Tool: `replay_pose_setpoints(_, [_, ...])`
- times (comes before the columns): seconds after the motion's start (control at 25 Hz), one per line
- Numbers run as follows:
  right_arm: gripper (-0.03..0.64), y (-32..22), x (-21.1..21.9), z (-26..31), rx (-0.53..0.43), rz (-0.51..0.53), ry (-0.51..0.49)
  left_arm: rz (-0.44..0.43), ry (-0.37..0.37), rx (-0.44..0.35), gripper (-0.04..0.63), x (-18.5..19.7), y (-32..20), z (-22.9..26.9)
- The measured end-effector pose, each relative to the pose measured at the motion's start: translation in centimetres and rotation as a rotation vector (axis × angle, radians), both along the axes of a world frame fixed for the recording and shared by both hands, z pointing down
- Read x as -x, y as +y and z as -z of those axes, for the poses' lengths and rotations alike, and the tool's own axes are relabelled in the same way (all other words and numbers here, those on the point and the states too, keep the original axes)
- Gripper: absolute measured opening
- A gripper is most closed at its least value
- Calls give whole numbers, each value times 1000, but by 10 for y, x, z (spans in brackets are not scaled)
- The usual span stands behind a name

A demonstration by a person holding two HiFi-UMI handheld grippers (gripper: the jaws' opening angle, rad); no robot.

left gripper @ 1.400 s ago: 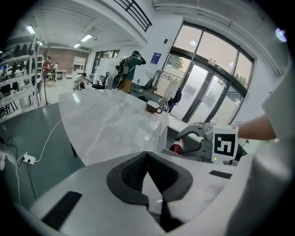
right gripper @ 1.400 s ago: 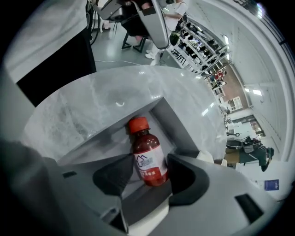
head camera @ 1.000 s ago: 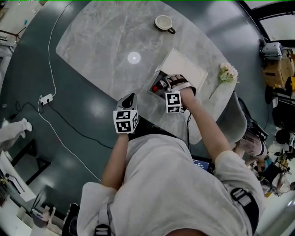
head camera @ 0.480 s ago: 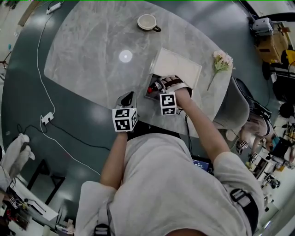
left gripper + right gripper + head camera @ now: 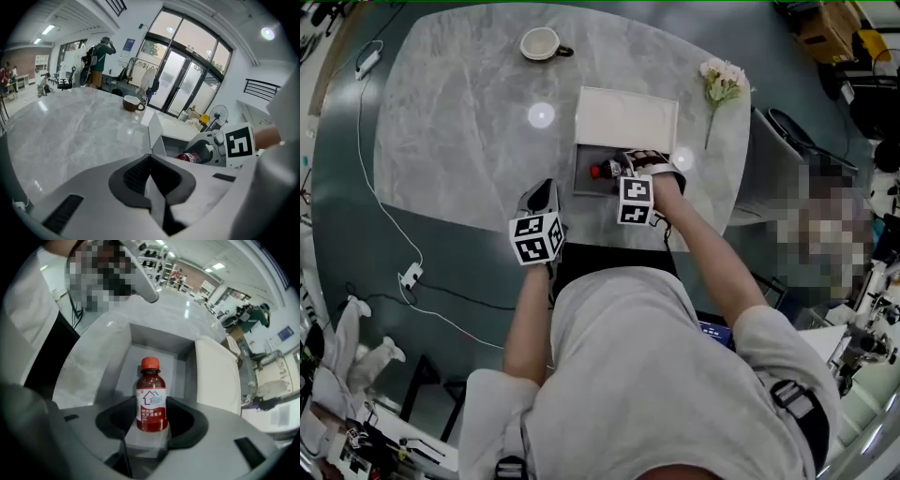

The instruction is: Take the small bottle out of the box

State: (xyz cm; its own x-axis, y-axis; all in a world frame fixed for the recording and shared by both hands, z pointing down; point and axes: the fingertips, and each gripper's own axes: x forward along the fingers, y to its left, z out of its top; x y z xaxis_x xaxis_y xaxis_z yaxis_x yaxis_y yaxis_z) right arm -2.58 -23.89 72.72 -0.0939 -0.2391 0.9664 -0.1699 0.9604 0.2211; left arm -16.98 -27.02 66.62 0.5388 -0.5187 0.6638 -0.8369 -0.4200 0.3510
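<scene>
The small bottle, dark red with a red cap and a white label, lies in the open grey box. My right gripper reaches into the box with its jaws closing on the bottle's lower half. Their dark pads touch its sides. In the head view the bottle's cap shows just left of the right gripper. My left gripper is shut and empty. It hovers at the table's near edge, left of the box. From there I see the bottle under the right gripper.
The box's white lid stands open on the far side. A cup sits at the back of the marble table, and a flower sprig lies at the right. A chair stands off the right edge. People stand in the background.
The head view has swung, so the table and box now sit further left and up. The right gripper stays in the box at the bottle; the left gripper stays shut beside it.
</scene>
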Motion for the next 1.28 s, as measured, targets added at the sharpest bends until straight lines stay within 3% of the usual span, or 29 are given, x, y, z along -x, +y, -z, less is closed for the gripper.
replay_pose_setpoints(0.12, [209, 4, -9, 2, 38, -139, -77, 1, -6, -6, 23, -8, 5, 4])
replay_pose_setpoints(0.32, [209, 11, -18, 5, 61, -234, -183, 26, -13, -16, 23, -22, 14, 13])
replay_pose_setpoints(0.56, [209, 4, -14, 39, 24, -392, -459, 72, -21, -66, 23, -33, 18, 36])
replay_pose_setpoints(0.88, [209, -8, -23, 113, -105, -656, -856, 85, -24, -174, 23, -59, 18, 79])
replay_pose_setpoints(1.12, [209, -21, -28, 183, -256, -696, -1056, 71, -5, -270, 23, -75, 13, 117])
replay_pose_setpoints(1.28, [209, -22, -35, 230, -361, -677, -1131, 82, 16, -358, 23, -82, 11, 153])
